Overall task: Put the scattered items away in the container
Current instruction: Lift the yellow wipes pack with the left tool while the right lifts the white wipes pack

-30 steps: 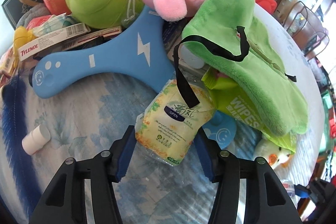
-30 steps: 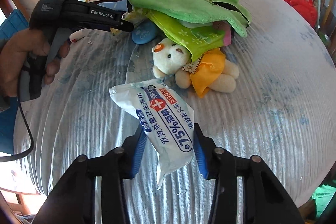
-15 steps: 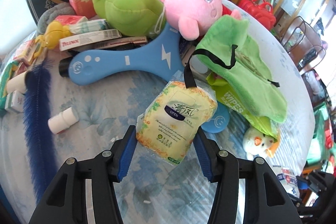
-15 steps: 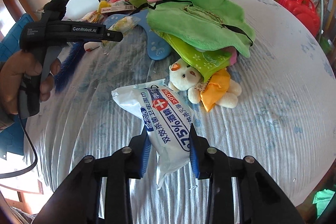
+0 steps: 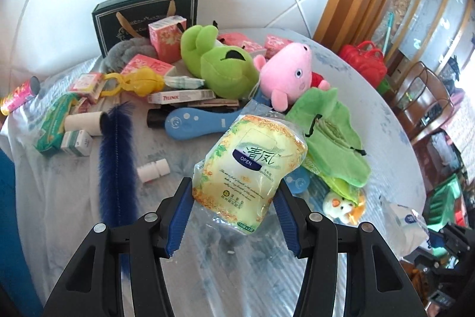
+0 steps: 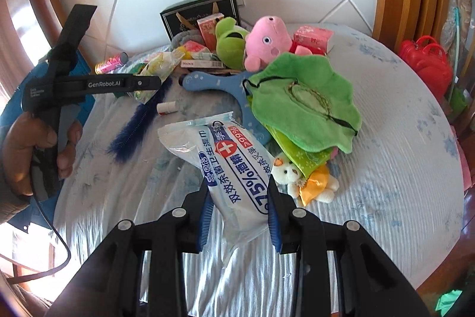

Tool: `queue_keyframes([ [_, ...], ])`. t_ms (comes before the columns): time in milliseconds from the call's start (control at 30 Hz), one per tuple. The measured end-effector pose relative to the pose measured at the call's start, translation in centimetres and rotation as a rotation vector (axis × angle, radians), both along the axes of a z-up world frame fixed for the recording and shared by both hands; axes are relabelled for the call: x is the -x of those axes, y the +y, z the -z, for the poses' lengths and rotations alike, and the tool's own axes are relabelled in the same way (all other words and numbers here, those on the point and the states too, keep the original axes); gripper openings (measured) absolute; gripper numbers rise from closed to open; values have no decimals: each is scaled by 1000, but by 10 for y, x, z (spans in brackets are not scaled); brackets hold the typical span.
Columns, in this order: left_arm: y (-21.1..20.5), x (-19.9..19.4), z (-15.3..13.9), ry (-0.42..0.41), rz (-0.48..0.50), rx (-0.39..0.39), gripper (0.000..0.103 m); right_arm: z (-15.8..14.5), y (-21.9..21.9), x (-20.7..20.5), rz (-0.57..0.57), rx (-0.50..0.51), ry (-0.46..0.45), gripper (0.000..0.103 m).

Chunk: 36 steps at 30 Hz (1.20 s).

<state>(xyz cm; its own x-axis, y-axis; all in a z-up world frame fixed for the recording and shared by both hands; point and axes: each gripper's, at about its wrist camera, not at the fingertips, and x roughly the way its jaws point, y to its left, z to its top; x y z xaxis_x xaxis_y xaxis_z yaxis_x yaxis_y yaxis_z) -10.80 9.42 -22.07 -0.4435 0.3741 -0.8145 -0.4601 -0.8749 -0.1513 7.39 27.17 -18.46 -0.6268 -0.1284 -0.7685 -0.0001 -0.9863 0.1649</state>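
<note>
My left gripper (image 5: 233, 211) is shut on a yellow tissue pack (image 5: 248, 171) and holds it well above the table. My right gripper (image 6: 239, 210) is shut on a white and blue wet-wipe pack (image 6: 230, 165), also lifted off the table. The left gripper with its pack shows in the right wrist view (image 6: 148, 83) at the left. The wet-wipe pack shows at the right edge of the left wrist view (image 5: 405, 223). A blue bin edge (image 6: 86, 100) lies behind the left gripper.
A pile sits at the back of the round table: green frog plush (image 5: 219, 64), pink pig plush (image 5: 289, 73), blue boomerang (image 5: 202, 121), green cloth (image 5: 329, 135), dark gift bag (image 5: 142, 17), boxes. A blue feather (image 5: 117, 156), a small white bottle (image 5: 153, 170) and a small bear (image 6: 305, 180) lie nearer.
Both grippers have risen and pulled back from the pile with their packs. The table and the wall behind now show more fully in both views.
</note>
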Motion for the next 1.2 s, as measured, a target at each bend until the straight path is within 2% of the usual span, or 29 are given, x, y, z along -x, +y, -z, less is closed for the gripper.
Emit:
queue_keyframes([
  [267,-50,-26,-68,85,-62,-78,53,-62,-27,5,-46,-24,112,31],
  [533,-99,-54,-122,167,-130,-116,53,-100,-55,10,-76,-49,173,31],
  [800,-147,-71,-160,223,-190,-177,53,-131,-95,15,-128,-75,226,31],
  [1033,-194,-84,-184,263,-251,-195,53,-158,-137,21,-174,-80,288,31],
  [1200,-229,-94,-203,327,-304,-191,53,-173,-170,28,-232,-73,320,31],
])
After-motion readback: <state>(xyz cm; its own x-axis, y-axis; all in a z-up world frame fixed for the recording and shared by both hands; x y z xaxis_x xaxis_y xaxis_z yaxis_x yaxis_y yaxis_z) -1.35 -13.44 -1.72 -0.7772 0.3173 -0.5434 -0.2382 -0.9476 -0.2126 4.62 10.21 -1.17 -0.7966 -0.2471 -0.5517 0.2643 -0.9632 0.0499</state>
